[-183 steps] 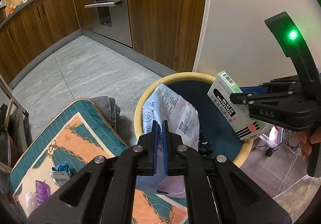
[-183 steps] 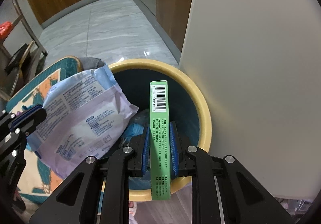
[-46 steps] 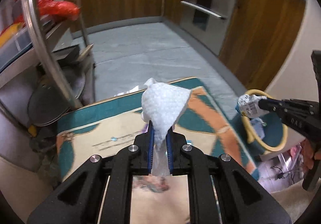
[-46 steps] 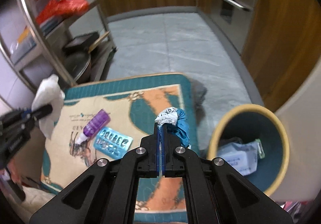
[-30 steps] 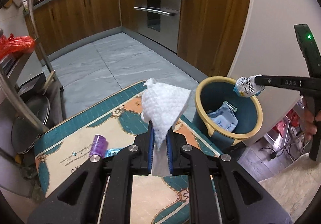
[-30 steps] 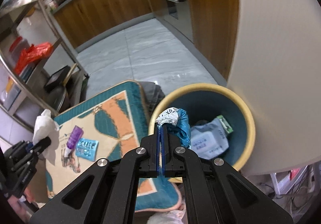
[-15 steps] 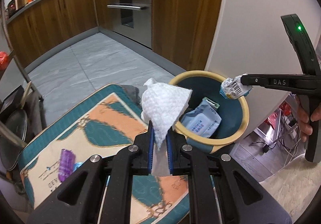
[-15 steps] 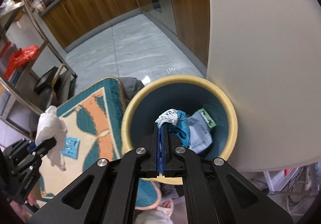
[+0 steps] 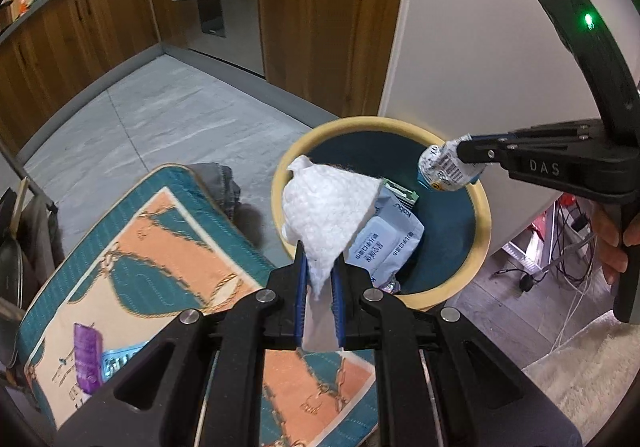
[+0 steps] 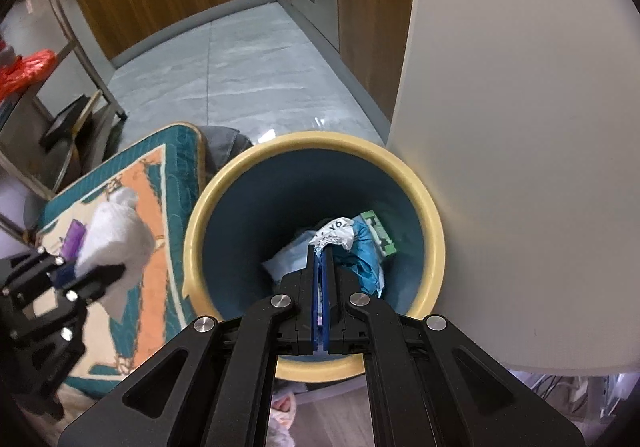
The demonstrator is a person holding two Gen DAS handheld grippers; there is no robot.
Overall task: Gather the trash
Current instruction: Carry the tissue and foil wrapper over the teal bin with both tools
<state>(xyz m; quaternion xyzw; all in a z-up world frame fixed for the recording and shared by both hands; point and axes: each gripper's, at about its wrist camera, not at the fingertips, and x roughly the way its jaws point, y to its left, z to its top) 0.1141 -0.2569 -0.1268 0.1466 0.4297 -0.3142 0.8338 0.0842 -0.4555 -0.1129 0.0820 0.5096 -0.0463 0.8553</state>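
Left wrist view: my left gripper clamps white tissue beside bin rim; right gripper pinches crumpled blue wrapper over bin mouth. Patterned mat, grey tile floor.

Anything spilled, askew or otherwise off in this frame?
Nothing looks spilled or damaged. The left gripper holds a white crumpled paper towel and the right gripper a crumpled blue-and-white wrapper above the yellow-rimmed teal waste bin. A purple bottle and a blue blister pack lie on the patterned mat.
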